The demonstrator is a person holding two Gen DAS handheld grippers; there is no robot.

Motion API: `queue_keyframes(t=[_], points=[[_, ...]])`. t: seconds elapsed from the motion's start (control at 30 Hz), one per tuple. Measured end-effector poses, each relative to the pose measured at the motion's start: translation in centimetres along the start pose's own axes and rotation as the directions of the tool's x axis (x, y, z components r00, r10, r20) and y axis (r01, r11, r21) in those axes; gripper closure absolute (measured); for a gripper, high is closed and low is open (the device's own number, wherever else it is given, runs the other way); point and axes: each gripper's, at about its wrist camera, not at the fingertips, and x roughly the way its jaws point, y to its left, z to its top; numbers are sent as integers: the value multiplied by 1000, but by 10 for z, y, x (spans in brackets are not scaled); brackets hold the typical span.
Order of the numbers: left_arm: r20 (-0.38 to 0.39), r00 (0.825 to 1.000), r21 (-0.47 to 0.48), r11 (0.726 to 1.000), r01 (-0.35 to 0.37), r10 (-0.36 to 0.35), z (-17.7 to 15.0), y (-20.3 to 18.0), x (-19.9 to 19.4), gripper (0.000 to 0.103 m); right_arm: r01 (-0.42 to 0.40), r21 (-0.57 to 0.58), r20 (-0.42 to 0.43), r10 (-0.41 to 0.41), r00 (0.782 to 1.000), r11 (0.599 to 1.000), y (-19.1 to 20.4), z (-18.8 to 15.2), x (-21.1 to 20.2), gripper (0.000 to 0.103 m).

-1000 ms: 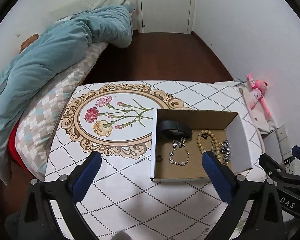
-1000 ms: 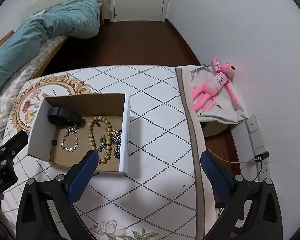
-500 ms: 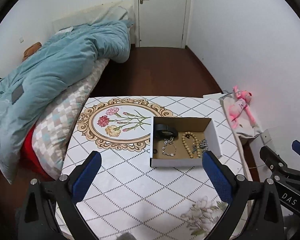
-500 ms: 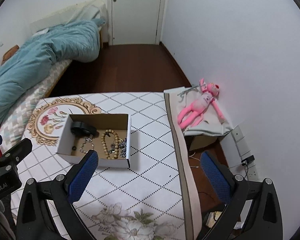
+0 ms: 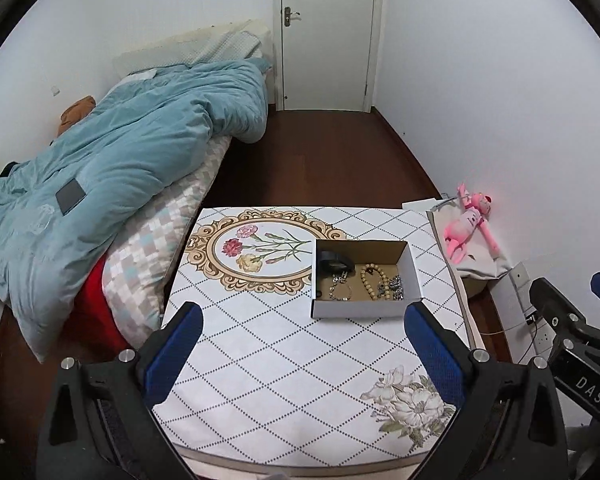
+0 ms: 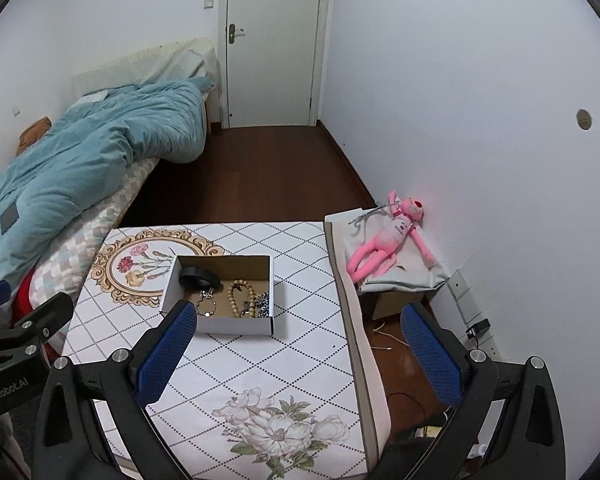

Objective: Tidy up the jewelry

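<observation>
The bed (image 5: pixel 112 168) lies at far left, well apart from the work area. The table (image 5: pixel 284 360), under a diamond-pattern cloth, carries one open cardboard box (image 5: pixel 364 312) toward its right side. All jewelry sits inside the box. From left to right: a black band (image 5: pixel 332 261), a silver chain bracelet (image 5: pixel 340 290), a wooden bead bracelet (image 5: pixel 374 282), a tangled metal chain (image 5: pixel 396 284).

Handling: each piece appears light and limp. Chains are likely to slip and snag on one another; take hold at a free loop. The bead bracelet offers firmer purchase across its beads.

Left gripper (image 5: pixel 300 338): jaws spread wide, holding nothing, well above the table. Right gripper (image 6: pixel 296 334): jaws spread wide, empty, touching nothing.
</observation>
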Motion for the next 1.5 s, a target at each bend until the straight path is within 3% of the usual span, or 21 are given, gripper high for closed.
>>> queue_keyframes(t=[0.53,1.0,1.5], points=[[-33,998,-7,999,51,-51,11,-1,-16,0,-22,12,-9,22,1000,1000,-3,12,-32,0],[-93,996,-17,1000,14,-15,35,5,20,0,-12,4,-84,12,996,1000,5,42,10,0],[-163,987,6,1000,2,-1,43,1,52,0,5,-20,-180,-9,984,1000,7,47,57,0]])
